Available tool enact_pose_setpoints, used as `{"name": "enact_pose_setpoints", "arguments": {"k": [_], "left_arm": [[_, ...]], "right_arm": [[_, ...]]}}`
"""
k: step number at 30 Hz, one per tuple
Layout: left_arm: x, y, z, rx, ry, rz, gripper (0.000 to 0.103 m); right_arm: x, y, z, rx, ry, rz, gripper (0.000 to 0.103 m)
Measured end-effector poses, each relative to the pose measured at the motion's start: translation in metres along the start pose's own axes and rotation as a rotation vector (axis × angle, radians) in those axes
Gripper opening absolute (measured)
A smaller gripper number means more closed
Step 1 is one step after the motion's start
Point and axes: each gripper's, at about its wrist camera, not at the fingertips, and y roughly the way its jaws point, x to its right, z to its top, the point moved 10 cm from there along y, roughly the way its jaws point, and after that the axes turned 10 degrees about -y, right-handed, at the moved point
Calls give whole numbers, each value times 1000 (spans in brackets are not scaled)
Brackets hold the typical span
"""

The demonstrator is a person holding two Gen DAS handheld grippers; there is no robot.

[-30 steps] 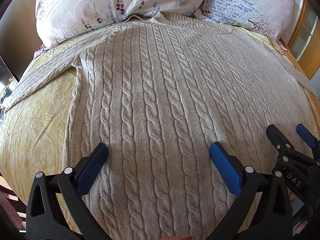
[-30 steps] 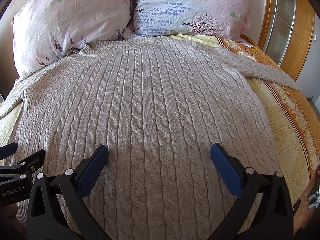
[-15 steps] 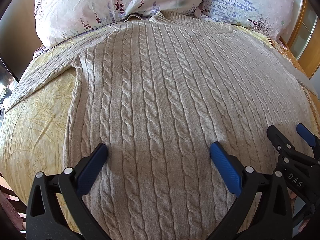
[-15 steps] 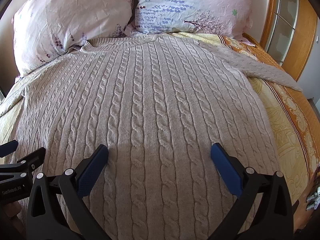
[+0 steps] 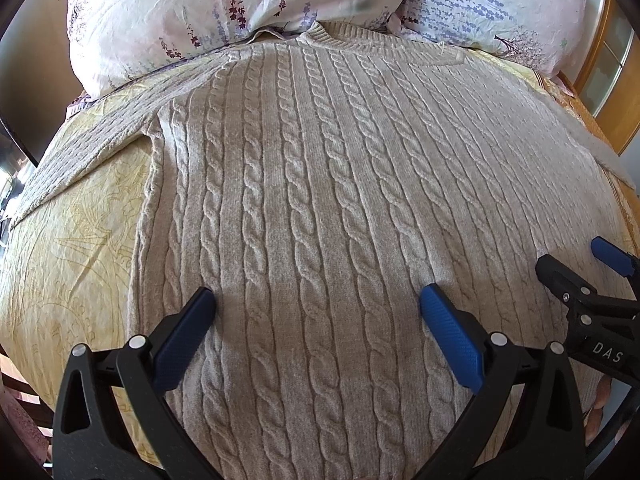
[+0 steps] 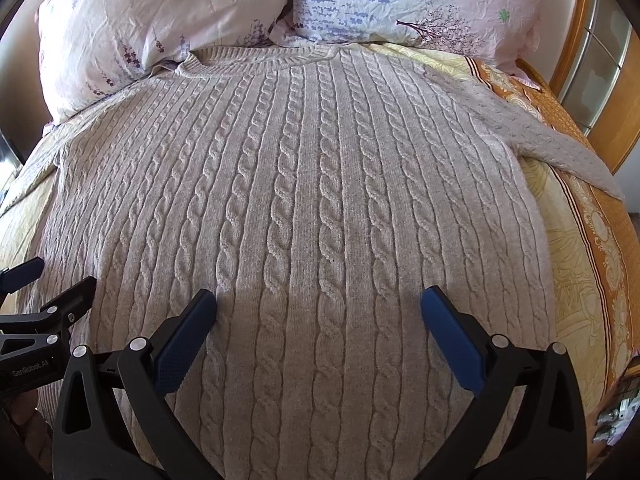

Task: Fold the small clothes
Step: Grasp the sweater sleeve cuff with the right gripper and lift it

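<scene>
The sweater [image 5: 320, 208] lies flat on the bed [image 5: 72, 240], collar by the pillows [image 6: 168, 20]. Both the left tongs [image 5: 318, 300] and right tongs [image 6: 319, 304] gape wide, holding nothing. Thick knit could bunch or slip if pinched shallowly.

Left hand-held gripper [image 5: 318, 300] spread wide above flat cable-knit sweater [image 5: 320, 160] on bed [image 5: 72, 248]
</scene>
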Motion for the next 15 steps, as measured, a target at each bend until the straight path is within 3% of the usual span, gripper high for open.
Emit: {"name": "enact_pose_setpoints", "arguments": {"k": [7, 11, 15], "left_arm": [[4, -2, 9, 37, 37, 27, 101], [7, 2, 25, 69, 38, 21, 101], [7, 8, 40, 106, 31, 16, 101]], "right_arm": [[0, -4, 4, 72, -37, 76, 102], [28, -20, 22, 141, 132, 218, 101], [104, -42, 50, 256, 331, 221, 88]]}}
